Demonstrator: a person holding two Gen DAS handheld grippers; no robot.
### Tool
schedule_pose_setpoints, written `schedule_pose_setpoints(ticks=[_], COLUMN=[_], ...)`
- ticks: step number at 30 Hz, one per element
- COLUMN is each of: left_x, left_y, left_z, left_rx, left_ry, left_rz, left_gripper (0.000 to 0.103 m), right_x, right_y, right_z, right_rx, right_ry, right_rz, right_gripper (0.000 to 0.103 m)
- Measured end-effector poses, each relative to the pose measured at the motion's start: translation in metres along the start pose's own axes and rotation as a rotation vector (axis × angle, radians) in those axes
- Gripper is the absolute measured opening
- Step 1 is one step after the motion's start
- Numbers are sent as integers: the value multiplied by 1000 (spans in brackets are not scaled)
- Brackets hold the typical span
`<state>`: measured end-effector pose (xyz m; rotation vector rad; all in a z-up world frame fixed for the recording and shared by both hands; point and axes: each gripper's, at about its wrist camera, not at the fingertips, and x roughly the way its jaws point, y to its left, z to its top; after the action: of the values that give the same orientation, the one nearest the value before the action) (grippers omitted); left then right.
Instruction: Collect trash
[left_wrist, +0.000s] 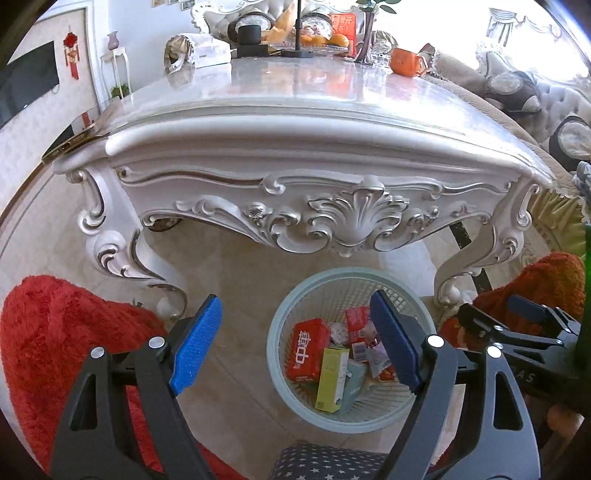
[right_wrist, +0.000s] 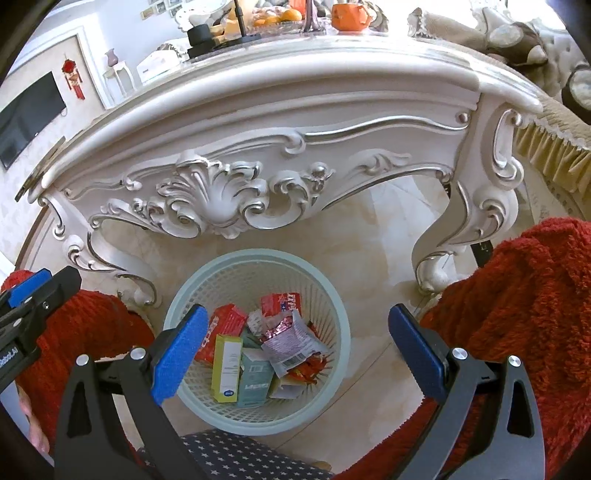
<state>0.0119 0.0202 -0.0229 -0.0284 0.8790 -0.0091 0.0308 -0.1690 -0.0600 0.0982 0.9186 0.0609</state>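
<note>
A pale green mesh waste basket (left_wrist: 280, 373) stands on the floor in front of the carved white table (left_wrist: 295, 177); it also shows in the right wrist view (right_wrist: 334, 332). It holds several pieces of trash: a red box (left_wrist: 308, 356), a yellow-green box (left_wrist: 330, 380), a teal box (right_wrist: 255, 378) and a crumpled wrapper (right_wrist: 291, 341). My left gripper (left_wrist: 295, 347) is open and empty above the basket. My right gripper (right_wrist: 295, 356) is open and empty above it too, and shows at the right edge of the left wrist view (left_wrist: 524, 317).
Red fluffy sleeves (left_wrist: 48, 332) (right_wrist: 517, 314) flank both views. A star-patterned cushion (right_wrist: 236, 458) lies at the near edge. The tabletop's far end carries an orange mug (left_wrist: 406, 61), a fruit plate (left_wrist: 317, 40) and a black cup (left_wrist: 249, 35). A sofa (left_wrist: 535, 96) stands at right.
</note>
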Motion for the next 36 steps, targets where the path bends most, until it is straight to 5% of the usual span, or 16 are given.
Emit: schedule_pose_setpoints(ticks=[19,30,36], left_x=[-3,-1,8], left_y=[-1,-6,-10], left_z=[-3,-3,-4], left_rx=[72,130,154], left_ry=[-33,1,22], left_rz=[79,14,59], left_gripper=[80,80,86], right_x=[-6,-1,3], right_y=[27,21,20], right_z=[0,0,-1], right_rx=[-157,-134,-131], right_ry=[-51,-35,-21], right_rz=[-91,-89,-82], right_gripper=[94,94,94])
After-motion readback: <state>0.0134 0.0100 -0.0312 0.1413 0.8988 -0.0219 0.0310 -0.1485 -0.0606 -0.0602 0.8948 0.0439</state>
